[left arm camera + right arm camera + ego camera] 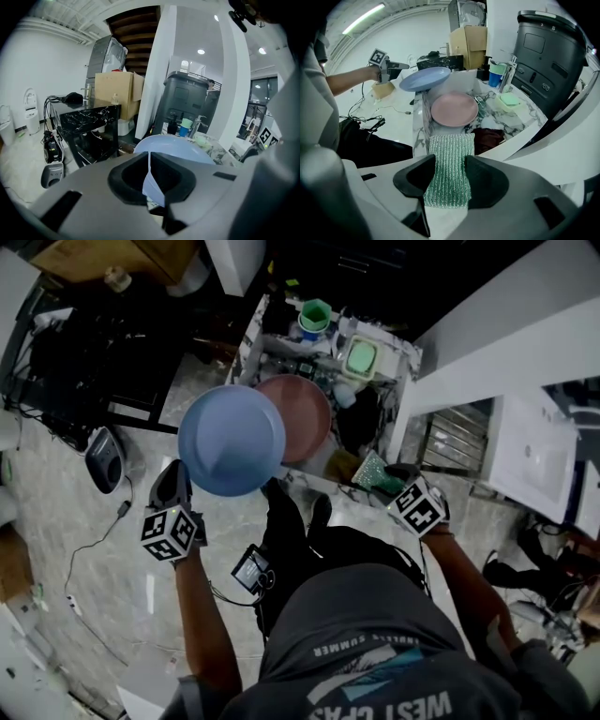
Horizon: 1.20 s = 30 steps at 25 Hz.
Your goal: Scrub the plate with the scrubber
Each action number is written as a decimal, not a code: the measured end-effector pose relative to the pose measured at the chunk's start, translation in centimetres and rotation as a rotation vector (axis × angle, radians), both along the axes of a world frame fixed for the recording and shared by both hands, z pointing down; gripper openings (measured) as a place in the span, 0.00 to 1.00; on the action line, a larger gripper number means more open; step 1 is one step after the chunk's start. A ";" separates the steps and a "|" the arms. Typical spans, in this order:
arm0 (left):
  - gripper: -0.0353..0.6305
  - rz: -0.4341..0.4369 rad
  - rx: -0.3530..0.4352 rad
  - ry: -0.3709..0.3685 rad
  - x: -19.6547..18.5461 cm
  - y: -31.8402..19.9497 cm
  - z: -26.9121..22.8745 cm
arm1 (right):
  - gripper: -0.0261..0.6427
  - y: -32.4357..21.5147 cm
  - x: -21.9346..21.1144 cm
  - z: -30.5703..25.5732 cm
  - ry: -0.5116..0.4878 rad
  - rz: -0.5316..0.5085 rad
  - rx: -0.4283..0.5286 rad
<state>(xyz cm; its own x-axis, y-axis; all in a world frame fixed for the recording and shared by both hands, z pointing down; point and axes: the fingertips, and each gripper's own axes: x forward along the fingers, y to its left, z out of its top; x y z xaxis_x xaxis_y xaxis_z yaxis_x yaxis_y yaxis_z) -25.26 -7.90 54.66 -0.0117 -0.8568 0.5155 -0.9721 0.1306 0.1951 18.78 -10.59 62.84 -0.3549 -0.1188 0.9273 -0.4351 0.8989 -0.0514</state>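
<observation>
My left gripper (181,479) (152,180) is shut on the rim of a light blue plate (232,440) (178,145) (424,78), which it holds up beside the marble counter (394,357). A pink plate (307,418) (454,108) lies on the counter, partly hidden by the blue one in the head view. My right gripper (398,482) (449,185) points steeply down at the counter's near edge. A green ribbed scrubber (377,473) (450,164) sits between its jaws, touching both. The scrubber and the blue plate are apart.
On the counter stand a green cup (315,315), a pale green dish (361,357) (509,99), a faucet (506,70) and a dark cloth (490,138). A black table (89,115) with a cardboard box (117,89) stands left. A white unit (534,456) lies right.
</observation>
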 end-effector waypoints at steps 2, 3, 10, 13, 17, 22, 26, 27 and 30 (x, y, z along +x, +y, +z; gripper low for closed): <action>0.06 -0.002 0.003 0.005 -0.1 -0.1 0.1 | 0.30 0.2 -0.1 -0.1 0.002 -0.004 -0.005; 0.06 -0.002 0.004 0.008 -0.1 -0.1 0.1 | 0.27 0.2 -0.1 -0.1 0.001 -0.004 -0.005; 0.06 0.005 0.009 0.025 -0.6 -0.4 0.3 | 0.11 0.6 -0.2 -0.7 -0.008 0.013 0.002; 0.06 -0.002 0.012 0.032 -1.1 -0.4 0.4 | 0.11 0.5 -0.6 -1.5 -0.027 0.028 0.013; 0.06 -0.008 0.016 0.037 -1.9 -0.4 0.6 | 0.11 -0.6 -3.5 -4.4 -0.084 0.014 0.046; 0.06 -0.011 0.021 0.055 -2.3 -0.5 0.9 | 0.11 -2.6 -11.2 -8.5 -0.186 -0.091 0.105; 0.06 0.002 0.018 0.062 -2.2 -0.8 1.4 | 0.11 -2.8 -18.8 -9.8 -0.239 -0.240 0.119; 0.06 0.003 0.017 0.060 -2.3 -0.8 1.5 | 0.11 -2.6 -20.6 -9.9 -0.245 -0.281 0.119; 0.06 -0.001 0.009 0.048 -2.7 -0.9 1.9 | 0.11 -1.9 -25.8 -10.0 -0.254 -0.406 0.118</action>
